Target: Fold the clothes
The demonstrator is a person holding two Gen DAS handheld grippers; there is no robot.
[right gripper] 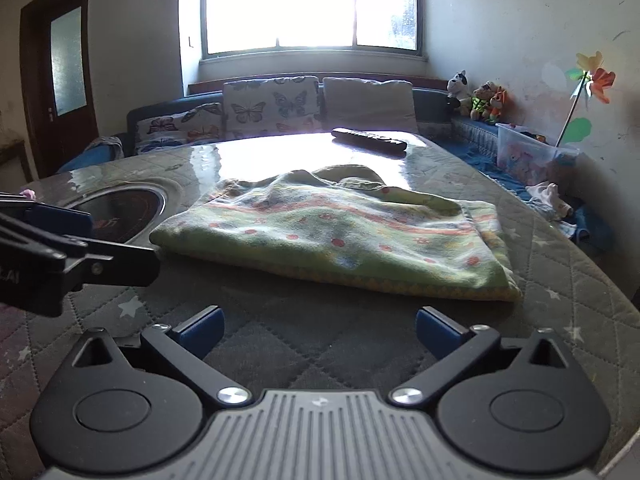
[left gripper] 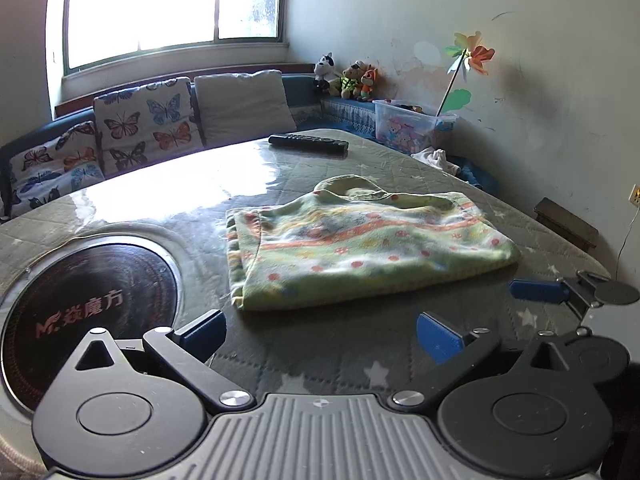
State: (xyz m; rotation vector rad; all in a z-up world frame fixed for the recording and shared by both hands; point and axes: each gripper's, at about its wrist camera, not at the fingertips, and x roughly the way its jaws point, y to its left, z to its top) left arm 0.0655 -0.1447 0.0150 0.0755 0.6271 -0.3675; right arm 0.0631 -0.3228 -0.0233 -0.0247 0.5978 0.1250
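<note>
garment: your green fleece top (left gripper: 360,248) with orange and white floral bands lies folded flat at frame centre in both wrist views, collar toward the window, folded edges at its left and near sides.
surface: it rests on the grey quilted star-print table cover (left gripper: 320,360) — nothing on top of it.
left gripper: your left gripper (left gripper: 322,334) sits at the bottom of its own view, blue fingers (left gripper: 438,336) spread wide, gripping nothing, just short of the garment's near edge. Its body also shows at the left edge of the right wrist view (right gripper: 60,240).
right gripper: your right gripper (right gripper: 320,328) is spread wide too, nothing between the fingers, near edge of the top just ahead of it. One of its blue fingers shows at right in the left wrist view (left gripper: 538,290), beside the garment's right corner, not touching.
cooktop: round black induction plate (left gripper: 92,308) set into the table, lower left, apart from the top.
remote: black remote (left gripper: 308,143) beyond the garment — upper centre, well apart.
background: butterfly cushions (left gripper: 144,124), plush toys (left gripper: 348,76), clear plastic bin (left gripper: 412,124) with a paper pinwheel (left gripper: 472,54) along the far bench.
</note>
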